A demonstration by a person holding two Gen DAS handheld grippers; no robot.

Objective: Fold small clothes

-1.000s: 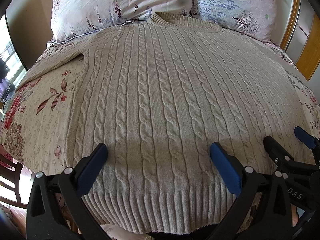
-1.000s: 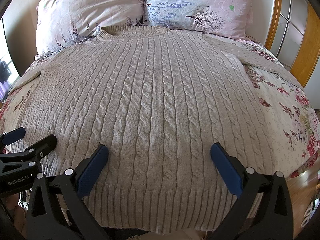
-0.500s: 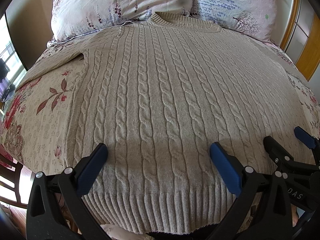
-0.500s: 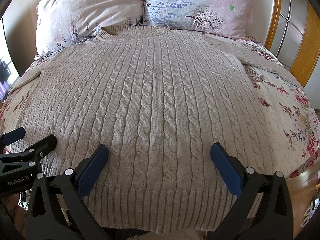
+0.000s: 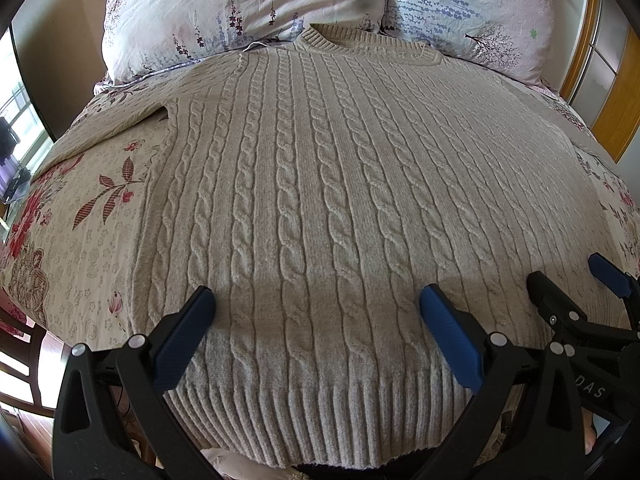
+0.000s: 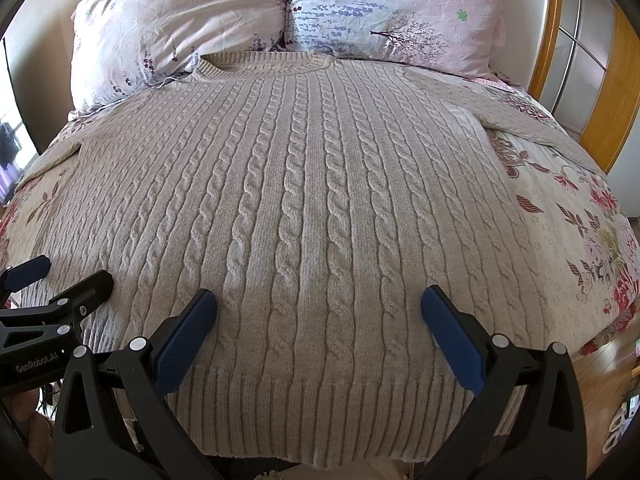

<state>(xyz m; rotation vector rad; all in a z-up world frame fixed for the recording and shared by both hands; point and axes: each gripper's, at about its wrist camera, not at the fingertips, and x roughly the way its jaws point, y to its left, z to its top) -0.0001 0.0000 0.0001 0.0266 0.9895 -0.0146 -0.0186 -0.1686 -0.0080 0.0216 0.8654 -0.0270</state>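
1. Left wrist view: the left tongs [image 5: 316, 312] are held low over the near edge of the bed [image 5: 92, 240], pointing toward the pillows [image 5: 248, 8]; the jaws stand wide apart with nothing between them but the knit below; whether the blue pads [image 5: 188, 336] touch the fabric I cannot tell.
2. Same view: the sweater [image 5: 320, 184] lies flat and face up on the bed, collar at the far edge against the pillows, ribbed hem at the near edge below the tongs; its one sleeve runs out toward the bed's left edge; the left tongs sit over the left half of the hem.
3. Same view: the right tongs [image 5: 576, 284] show at the right margin, over the hem's right part, just beside the left pair; jaws apart, gripping nothing.
4. Right wrist view: the right tongs [image 6: 318, 312] hang low over the near edge, aimed at the pillows [image 6: 384, 16]; jaws wide, empty.
5. Same view: the sweater [image 6: 312, 184] spreads across the bed [image 6: 580, 240], hem beneath the tongs, other sleeve reaching toward the right edge; the left tongs [image 6: 60, 276] show at the left margin over the hem, jaws parted.
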